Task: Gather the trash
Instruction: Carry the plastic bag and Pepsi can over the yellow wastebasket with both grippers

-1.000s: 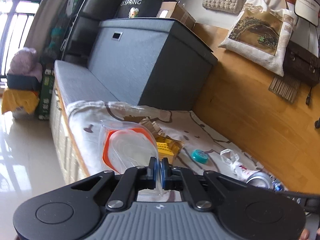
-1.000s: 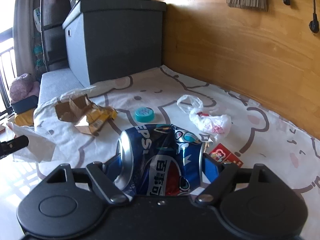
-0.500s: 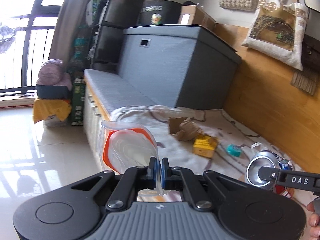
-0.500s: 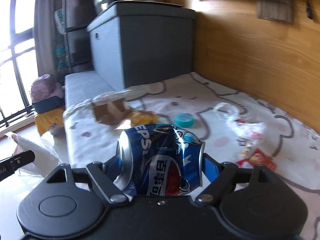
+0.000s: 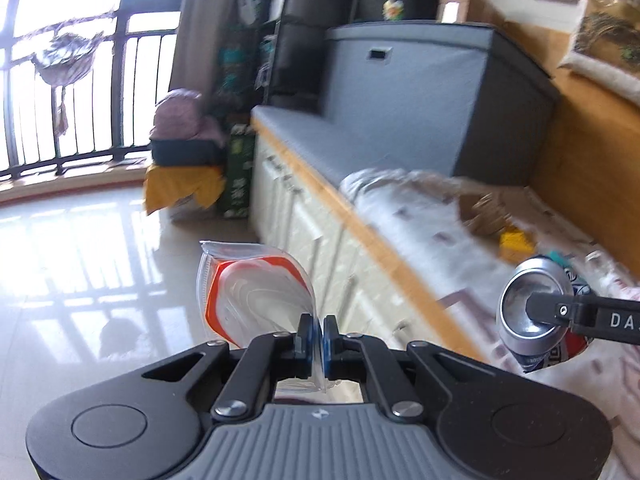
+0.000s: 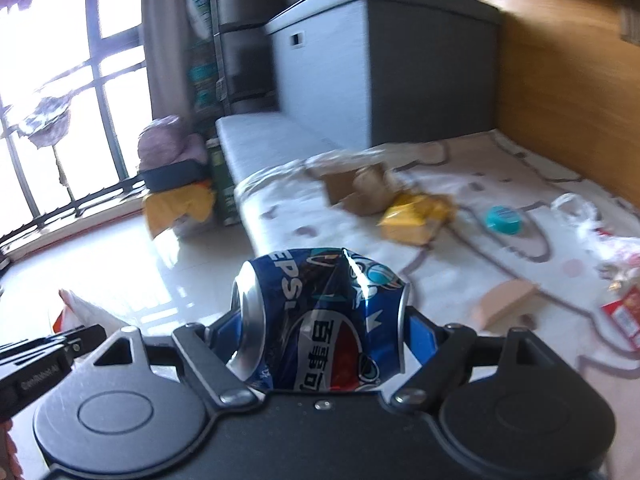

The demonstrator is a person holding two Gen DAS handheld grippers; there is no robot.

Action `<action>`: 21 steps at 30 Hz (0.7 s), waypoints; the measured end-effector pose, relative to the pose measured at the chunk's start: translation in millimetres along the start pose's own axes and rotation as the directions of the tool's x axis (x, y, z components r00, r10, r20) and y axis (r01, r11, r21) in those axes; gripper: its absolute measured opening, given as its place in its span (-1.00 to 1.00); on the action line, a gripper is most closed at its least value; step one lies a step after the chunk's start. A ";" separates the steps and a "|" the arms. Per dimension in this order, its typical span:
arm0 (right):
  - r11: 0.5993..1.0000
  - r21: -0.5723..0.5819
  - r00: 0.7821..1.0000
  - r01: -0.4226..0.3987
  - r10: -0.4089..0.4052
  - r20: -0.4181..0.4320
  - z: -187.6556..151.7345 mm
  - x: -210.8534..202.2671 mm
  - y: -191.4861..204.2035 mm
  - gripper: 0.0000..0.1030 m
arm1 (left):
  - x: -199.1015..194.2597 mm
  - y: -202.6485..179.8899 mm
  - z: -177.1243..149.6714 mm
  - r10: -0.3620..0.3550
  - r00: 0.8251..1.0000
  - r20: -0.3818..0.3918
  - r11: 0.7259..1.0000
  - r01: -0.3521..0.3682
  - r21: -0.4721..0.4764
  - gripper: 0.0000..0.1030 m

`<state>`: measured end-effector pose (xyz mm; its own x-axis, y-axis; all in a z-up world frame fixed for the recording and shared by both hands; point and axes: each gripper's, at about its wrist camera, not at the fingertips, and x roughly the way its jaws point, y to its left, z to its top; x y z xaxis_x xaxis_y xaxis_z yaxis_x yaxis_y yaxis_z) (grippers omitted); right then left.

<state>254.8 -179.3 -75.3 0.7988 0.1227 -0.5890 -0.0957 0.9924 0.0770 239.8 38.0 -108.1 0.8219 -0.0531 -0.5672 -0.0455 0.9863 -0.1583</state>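
My left gripper (image 5: 316,330) is shut on the edge of a clear plastic bag with an orange band (image 5: 248,300), held out over the shiny floor beside the bench. My right gripper (image 6: 324,320) is shut on a dented blue Pepsi can (image 6: 320,320), gripped end to end. In the left wrist view the can (image 5: 532,312) hangs at the right with a black finger across its end. The bag (image 6: 80,312) shows at the lower left of the right wrist view. More trash lies on the patterned blanket (image 6: 500,248): torn cardboard (image 6: 356,188), a yellow wrapper (image 6: 416,212), a teal cap (image 6: 502,220), a white plastic bag (image 6: 596,232).
A large grey storage box (image 5: 432,92) stands at the back of the bench against a wooden wall (image 6: 560,80). A small cardboard piece (image 6: 504,304) and a red packet (image 6: 624,316) lie nearer. On the floor stand a green box (image 5: 238,176) and a yellow-covered bundle (image 5: 184,188) by the window railing.
Both grippers have swung left, away from the blanket and toward the floor beside the bench. The bag now hangs over the floor and the can has come nearer to it. Both grips are unchanged.
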 end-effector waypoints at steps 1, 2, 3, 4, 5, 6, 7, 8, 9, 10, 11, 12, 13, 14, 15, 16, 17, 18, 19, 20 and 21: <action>1.000 -0.013 1.000 -0.011 0.011 -0.009 -4.1 1.9 6.5 0.61 | 0.4 5.7 -4.1 0.012 1.000 -0.013 1.000 -0.012 -0.002 -0.92; 0.999 -0.028 1.000 -0.023 0.022 -0.021 -8.2 4.8 13.2 0.61 | 1.6 11.1 -8.1 0.022 0.999 -0.027 1.000 -0.022 -0.006 -0.92; 0.998 -0.045 0.999 -0.037 0.035 -0.034 -11.9 8.2 19.2 0.61 | 3.0 16.1 -11.7 0.029 0.999 -0.041 0.999 -0.030 -0.011 -0.92; 0.997 -0.066 0.998 -0.050 0.047 -0.047 -17.0 11.4 26.9 0.61 | 4.9 20.9 -15.3 0.034 0.998 -0.056 0.999 -0.035 -0.018 -0.92; 0.994 -0.088 0.997 -0.060 0.055 -0.060 -22.1 14.8 34.1 0.61 | 7.2 25.2 -18.9 0.037 0.997 -0.071 0.999 -0.038 -0.024 -0.92; 0.992 -0.106 0.995 -0.070 0.063 -0.074 -26.7 18.3 40.2 0.61 | 10.2 29.3 -22.6 0.039 0.996 -0.085 0.999 -0.042 -0.029 -0.92; 0.989 -0.123 0.993 -0.084 0.073 -0.091 -32.4 22.2 46.1 0.61 | 12.2 31.6 -26.3 0.041 0.994 -0.098 0.999 -0.044 -0.031 -0.92; 0.986 -0.135 0.991 -0.095 0.081 -0.106 -37.9 25.0 50.9 0.61 | 14.9 33.8 -29.3 0.043 0.993 -0.112 0.998 -0.046 -0.030 -0.92; 0.983 -0.148 0.989 -0.106 0.088 -0.122 -42.7 28.9 54.7 0.61 | 17.6 34.8 -33.0 0.043 0.991 -0.126 0.998 -0.048 -0.029 -0.92; 0.980 -0.160 0.986 -0.116 0.094 -0.138 -48.1 33.0 57.9 0.61 | 20.1 36.0 -36.7 0.044 0.989 -0.141 0.998 -0.048 -0.027 -0.92; 0.978 -0.167 0.983 -0.124 0.098 -0.153 -52.5 37.0 60.2 0.61 | 22.8 37.0 -40.5 0.044 0.987 -0.156 0.999 -0.048 -0.023 -0.92; 0.976 -0.172 0.980 -0.133 0.103 -0.169 -57.1 41.8 61.6 0.61 | 26.2 36.6 -43.4 0.045 0.984 -0.172 0.999 -0.049 -0.018 -0.92; 0.975 -0.172 0.977 -0.139 0.107 -0.183 -61.2 45.8 62.8 0.61 | 29.9 36.5 -46.6 0.048 0.981 -0.190 0.999 -0.051 -0.011 -0.92; 0.974 -0.172 0.973 -0.147 0.112 -0.201 -65.5 51.1 63.9 0.61 | 33.8 36.5 -49.8 0.054 0.976 -0.209 0.998 -0.057 -0.007 -0.92; 0.972 -0.175 0.970 -0.155 0.116 -0.215 -69.2 55.4 65.1 0.61 | 38.1 36.1 -52.7 0.058 0.972 -0.226 0.998 -0.060 -0.006 -0.92; 0.970 -0.180 0.965 -0.163 0.118 -0.234 -73.5 61.3 66.4 0.61 | 41.8 36.2 -55.4 0.057 0.969 -0.242 0.998 -0.061 -0.007 -0.92; 0.968 -0.186 0.960 -0.168 0.118 -0.252 -77.9 66.5 67.2 0.61 | 45.0 36.0 -57.8 0.054 0.966 -0.255 0.998 -0.059 -0.011 -0.92; 0.967 -0.190 0.956 -0.172 0.117 -0.270 -82.2 72.1 67.9 0.61 | 47.9 36.1 -60.4 0.050 0.962 -0.267 0.998 -0.056 -0.014 -0.92; 0.965 -0.191 0.951 -0.177 0.118 -0.287 -85.5 76.9 68.3 0.61 | 51.1 36.2 -63.4 0.048 0.959 -0.280 0.998 -0.054 -0.014 -0.92; 0.963 -0.195 0.944 -0.185 0.120 -0.306 -89.1 82.2 69.1 0.61 | 54.3 36.5 -66.9 0.049 0.955 -0.294 0.998 -0.056 -0.012 -0.92; 0.961 -0.200 0.939 -0.194 0.122 -0.322 -92.0 86.7 69.8 0.61 | 58.6 35.1 -68.3 0.052 0.950 -0.308 0.998 -0.058 -0.010 -0.92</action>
<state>262.7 -99.0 -195.1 0.5469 0.2383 -0.8025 -0.3653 0.9305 0.0274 247.6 58.9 -202.2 0.6035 -0.0472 -0.7959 -0.0986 0.9862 -0.1333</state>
